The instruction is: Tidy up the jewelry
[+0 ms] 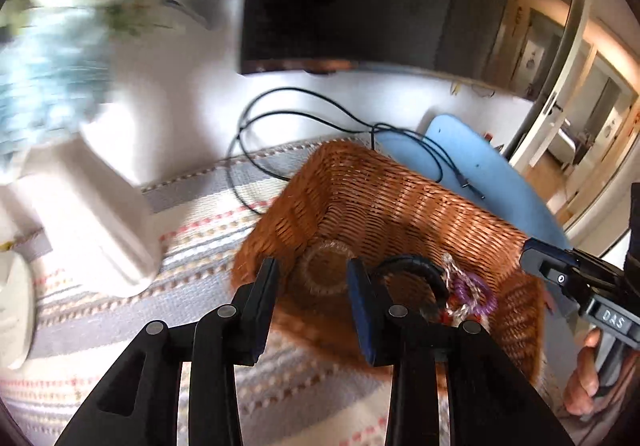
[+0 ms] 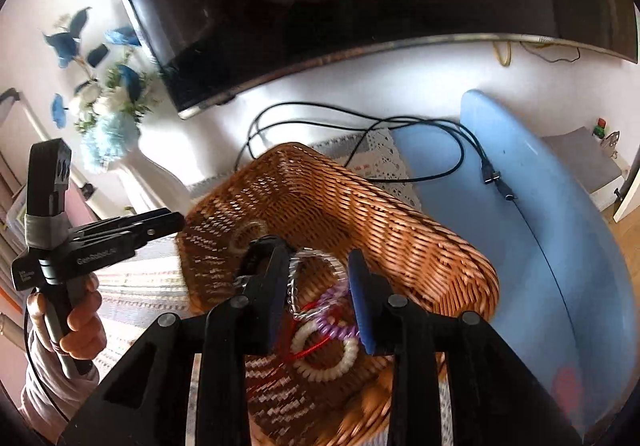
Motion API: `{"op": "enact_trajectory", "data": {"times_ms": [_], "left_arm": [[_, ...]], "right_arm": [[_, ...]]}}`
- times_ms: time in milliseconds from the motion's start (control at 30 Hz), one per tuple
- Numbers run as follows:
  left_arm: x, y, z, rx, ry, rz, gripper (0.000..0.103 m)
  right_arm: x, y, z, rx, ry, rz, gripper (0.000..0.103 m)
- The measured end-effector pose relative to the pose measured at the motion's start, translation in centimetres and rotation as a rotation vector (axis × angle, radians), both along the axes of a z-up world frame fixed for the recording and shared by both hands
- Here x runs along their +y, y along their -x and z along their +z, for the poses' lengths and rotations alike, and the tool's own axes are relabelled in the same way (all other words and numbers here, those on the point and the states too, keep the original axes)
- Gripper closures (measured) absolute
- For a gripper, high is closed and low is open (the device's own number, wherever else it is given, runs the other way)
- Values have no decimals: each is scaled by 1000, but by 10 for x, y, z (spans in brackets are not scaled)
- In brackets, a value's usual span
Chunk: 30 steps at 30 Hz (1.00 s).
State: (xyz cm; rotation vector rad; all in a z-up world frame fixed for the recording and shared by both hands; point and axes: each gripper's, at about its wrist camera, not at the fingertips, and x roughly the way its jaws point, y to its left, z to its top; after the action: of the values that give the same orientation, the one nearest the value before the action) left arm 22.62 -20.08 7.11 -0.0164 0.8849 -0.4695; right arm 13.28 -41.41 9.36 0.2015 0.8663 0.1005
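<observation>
A brown wicker basket (image 1: 400,206) stands on a striped cloth and holds jewelry: a woven ring bracelet (image 1: 326,270), a black leather bracelet (image 1: 416,266), a purple coil bracelet (image 1: 476,294) and a pale chain. My left gripper (image 1: 314,282) is open and empty over the basket's near left rim. In the right wrist view the basket (image 2: 360,206) sits below my right gripper (image 2: 320,278), open and empty above a silver chain (image 2: 296,290), a purple coil (image 2: 336,322), a white coil bracelet (image 2: 324,358) and a red cord (image 2: 316,350).
A striped grey and pink cloth (image 1: 120,310) covers the table. A white vase base (image 1: 92,206) stands left with blue flowers (image 2: 108,134). A black TV (image 2: 320,6) hangs behind. A black cable (image 1: 280,126) and a blue chair (image 2: 520,226) lie right.
</observation>
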Motion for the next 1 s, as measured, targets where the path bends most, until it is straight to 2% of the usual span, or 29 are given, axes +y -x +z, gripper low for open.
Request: {"op": "enact_trajectory", "data": {"times_ms": [167,333,567,667,767,933,1000], "left_arm": [[60,39,19,-13,59,50,67],[126,91,24,-49,85,102,67],[184,140,2,-52,89,123,67],[195,150,-18,-13,96,95,67],[191,162,-40,23,94,11,67],[157,179,-61,24,-14,-140,67],[148,184,-64,16,-51,-167,67]], "right_arm": [[25,28,20,-28,-2,46,70],[72,61,28,-52,-20,145,70],[142,87,5,-33,-25,268,70],[163,91,-15,23,-27,304,70],[175,93,-27,62,-24,321,70],[181,96,-41,115,-29,328,70],[181,100,-48,140,-41,335,70]]}}
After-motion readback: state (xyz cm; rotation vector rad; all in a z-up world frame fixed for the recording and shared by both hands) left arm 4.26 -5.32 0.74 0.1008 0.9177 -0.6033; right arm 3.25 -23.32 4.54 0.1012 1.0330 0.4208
